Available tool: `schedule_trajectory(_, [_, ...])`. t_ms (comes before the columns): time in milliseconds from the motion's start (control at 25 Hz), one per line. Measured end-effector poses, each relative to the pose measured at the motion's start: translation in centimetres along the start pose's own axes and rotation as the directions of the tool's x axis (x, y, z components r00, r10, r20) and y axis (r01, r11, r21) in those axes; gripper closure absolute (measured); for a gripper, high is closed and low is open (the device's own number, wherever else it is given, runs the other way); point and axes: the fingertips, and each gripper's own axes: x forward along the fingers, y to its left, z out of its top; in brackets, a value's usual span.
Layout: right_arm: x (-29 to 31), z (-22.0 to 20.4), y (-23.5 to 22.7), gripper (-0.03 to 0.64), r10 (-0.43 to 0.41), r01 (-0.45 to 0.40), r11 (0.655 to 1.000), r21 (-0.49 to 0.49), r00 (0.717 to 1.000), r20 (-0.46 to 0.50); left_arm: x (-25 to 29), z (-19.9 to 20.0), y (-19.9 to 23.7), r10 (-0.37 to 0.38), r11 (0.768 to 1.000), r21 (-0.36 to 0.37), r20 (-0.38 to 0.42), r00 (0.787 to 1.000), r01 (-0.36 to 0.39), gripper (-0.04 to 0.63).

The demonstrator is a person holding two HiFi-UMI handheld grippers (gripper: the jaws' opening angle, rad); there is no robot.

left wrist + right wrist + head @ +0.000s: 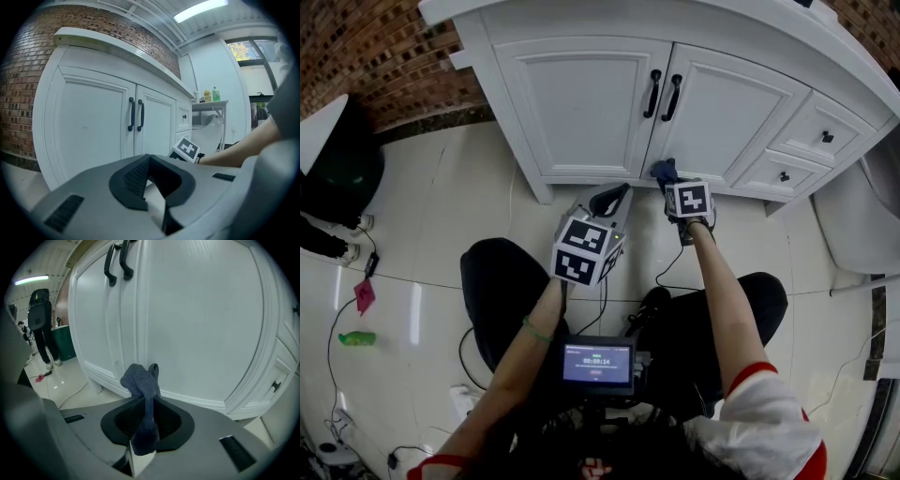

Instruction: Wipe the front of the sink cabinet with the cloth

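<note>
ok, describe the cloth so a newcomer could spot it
Start at the white sink cabinet and its two doors with black handles. Low on the right-hand door, the right tool is clamped on a small dark blue-grey cloth. It is the only soft, dark, crumpled thing against the white front.

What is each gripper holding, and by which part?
The right gripper clamps the cloth by one end, the bunched rest poking out ahead; the left gripper holds nothing.

The right gripper [667, 180], arm outstretched at frame centre, pinches the cloth [142, 385]. The left gripper [610, 200], just lower left, is closed and empty.
</note>
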Motion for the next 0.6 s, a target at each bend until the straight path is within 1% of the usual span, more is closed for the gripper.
schedule_trajectory(160, [1.7,-1.3,0.3,0.554,0.007,-0.009,0.999,-0.036,0.999,-0.048,0.2,-0.5,0.4,0.001,1.0,-0.006,-0.008,1.0,-0.001,0.575])
schedule_trajectory(280, [1.3,-1.1,0.1,0.554,0.02,-0.022,0.999,-0.035,0.999,-0.042,0.3,-0.7,0.5,0.002,1.0,-0.008,-0.012,1.0,-0.002,0.575])
schedule_trajectory(400, [-1.1,1.2,0.4,0.554,0.07,-0.07,0.997,-0.012,0.997,0.039,0.4,-0.7,0.5,0.003,1.0,-0.012,-0.009,1.0,-0.004,0.575])
schedule_trajectory(480, [-3.5,3.4,0.2,0.554,0.093,-0.091,0.996,-0.019,0.99,0.108,0.6,-0.7,0.4,0.004,1.0,-0.013,-0.008,1.0,-0.004,0.575])
schedule_trajectory(600, [-7.5,7.2,-1.3,0.554,0.088,-0.078,0.995,-0.056,0.975,0.204,0.8,-0.4,-0.3,-0.004,1.0,0.0,-0.004,1.0,0.004,0.575])
